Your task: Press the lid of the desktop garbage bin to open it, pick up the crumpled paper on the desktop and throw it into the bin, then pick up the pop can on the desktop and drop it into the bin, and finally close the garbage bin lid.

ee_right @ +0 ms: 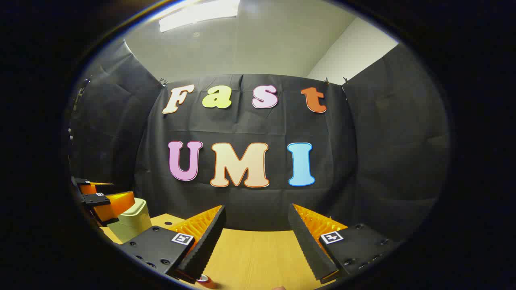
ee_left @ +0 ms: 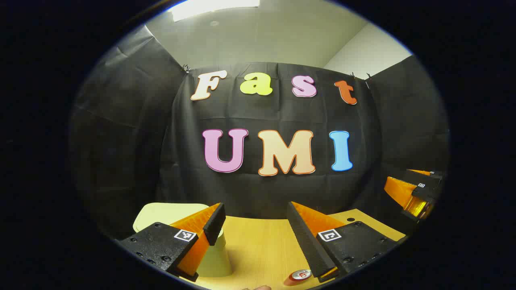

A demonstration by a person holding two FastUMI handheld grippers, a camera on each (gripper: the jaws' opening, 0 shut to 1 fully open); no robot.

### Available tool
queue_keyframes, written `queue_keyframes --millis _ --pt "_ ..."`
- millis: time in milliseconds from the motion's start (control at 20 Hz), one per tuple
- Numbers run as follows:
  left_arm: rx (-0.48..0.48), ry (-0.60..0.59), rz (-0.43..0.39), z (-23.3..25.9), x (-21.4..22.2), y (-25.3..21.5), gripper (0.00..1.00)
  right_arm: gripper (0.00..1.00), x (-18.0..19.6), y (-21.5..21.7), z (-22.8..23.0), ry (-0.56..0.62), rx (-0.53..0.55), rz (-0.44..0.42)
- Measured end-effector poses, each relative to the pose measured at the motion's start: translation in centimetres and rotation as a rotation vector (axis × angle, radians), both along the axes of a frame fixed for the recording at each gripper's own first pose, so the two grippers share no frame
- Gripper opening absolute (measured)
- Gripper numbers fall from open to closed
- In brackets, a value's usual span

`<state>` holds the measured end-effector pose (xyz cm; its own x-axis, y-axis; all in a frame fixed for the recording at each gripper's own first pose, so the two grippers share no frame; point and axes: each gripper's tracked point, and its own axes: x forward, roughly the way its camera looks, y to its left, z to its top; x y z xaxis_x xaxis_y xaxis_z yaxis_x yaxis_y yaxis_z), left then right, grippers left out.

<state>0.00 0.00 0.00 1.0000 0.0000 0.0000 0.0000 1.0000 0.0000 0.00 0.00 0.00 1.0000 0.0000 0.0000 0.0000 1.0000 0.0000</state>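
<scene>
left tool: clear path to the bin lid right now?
Probably yes. In the left gripper view the left tool is open, holds nothing, and the pale bin sits just beyond its left finger with nothing between them. The lid looks closed. The pop can lies off toward the other finger.

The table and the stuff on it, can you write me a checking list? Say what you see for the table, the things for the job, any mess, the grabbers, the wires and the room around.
Surface: light wooden table, with a small round hole near the far edge.
Job's things: pale green bin, lid down; red pop can near the table's front edge, partly cut off; crumpled paper not made out.
Clutter: nothing seen.
Grippers: left gripper open, held above the table by the bin; right gripper open, holding nothing.
Cables: nothing seen.
Surroundings: black cloth wall, white ceiling with a light panel.
</scene>
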Motion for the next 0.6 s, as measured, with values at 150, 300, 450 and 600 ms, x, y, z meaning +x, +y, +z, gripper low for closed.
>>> queue_keyframes --millis 150,300,450,600 --pt "0.011 0.012 -0.011 -0.4 0.4 -0.4 0.94 0.98 0.4 -0.1 0.0 -0.001 0.015 0.003" --pt "0.019 0.010 -0.006 -0.3 0.8 -0.3 0.93 1.00 0.9 -0.2 -0.2 0.010 0.029 0.011" --pt "0.045 -0.002 0.014 -0.2 1.2 0.3 0.94 0.98 1.3 -0.2 -0.3 0.007 0.021 0.015" --pt "0.057 0.003 0.022 -0.4 1.5 0.5 0.93 0.98 1.6 0.0 -0.1 -0.004 0.033 0.026"
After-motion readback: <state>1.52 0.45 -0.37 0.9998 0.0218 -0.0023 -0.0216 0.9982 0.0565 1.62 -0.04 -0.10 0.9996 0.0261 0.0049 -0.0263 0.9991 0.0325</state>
